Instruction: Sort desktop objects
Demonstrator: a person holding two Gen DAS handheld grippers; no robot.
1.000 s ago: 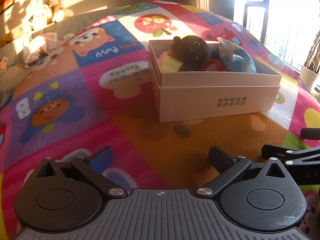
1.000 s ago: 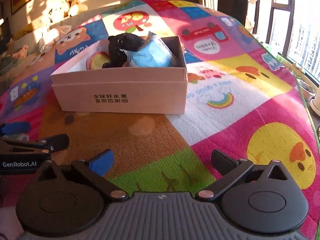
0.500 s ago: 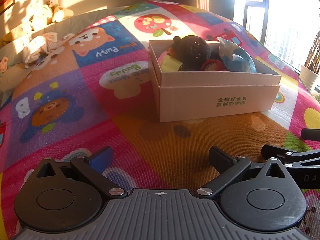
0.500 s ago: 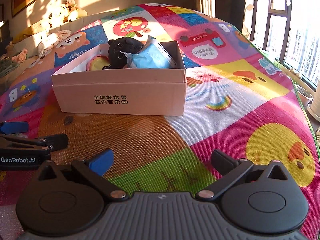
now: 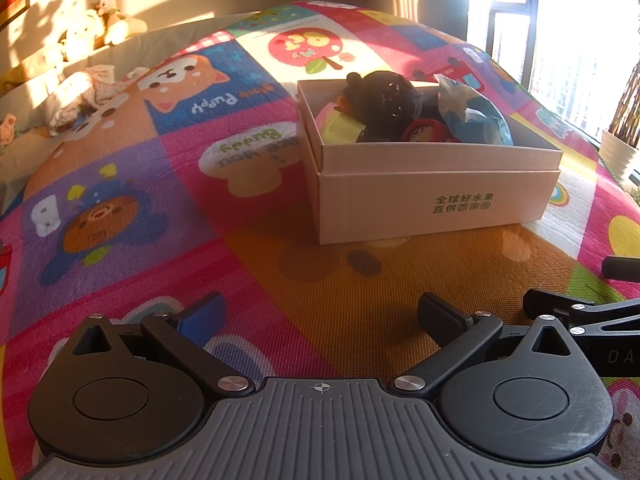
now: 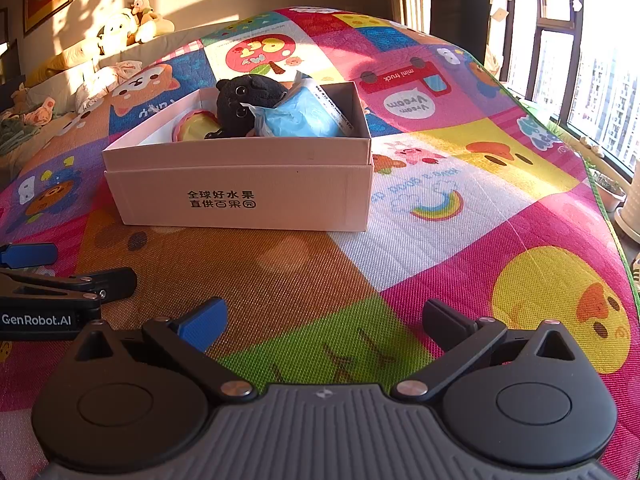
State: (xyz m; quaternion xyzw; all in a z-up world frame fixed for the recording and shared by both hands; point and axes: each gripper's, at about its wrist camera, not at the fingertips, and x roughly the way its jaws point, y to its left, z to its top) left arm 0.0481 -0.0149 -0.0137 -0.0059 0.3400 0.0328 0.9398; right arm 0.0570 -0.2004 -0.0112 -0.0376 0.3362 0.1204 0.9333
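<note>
While both sets of fingers stay spread wide and hold nothing, the right gripper (image 6: pixel 322 322) has lifted a little, so the cardboard box (image 6: pixel 240 184) now looks lower than a second ago. The left gripper (image 5: pixel 320 312) has hardly moved. A black plush toy (image 6: pixel 248 104) and a blue packet (image 6: pixel 298 118) sit inside the box. No loose things show on the play mat (image 6: pixel 460 240), so the sorting looks nearly done.

We read "全球好水果 直供百果园" on the cardboard box (image 6: pixel 240 196); "GenRobot.AI" on the left gripper (image 6: pixel 38 319); "mini truck", "Vroom Vroom" and "Puppy" on the play mat (image 6: pixel 404 92).
</note>
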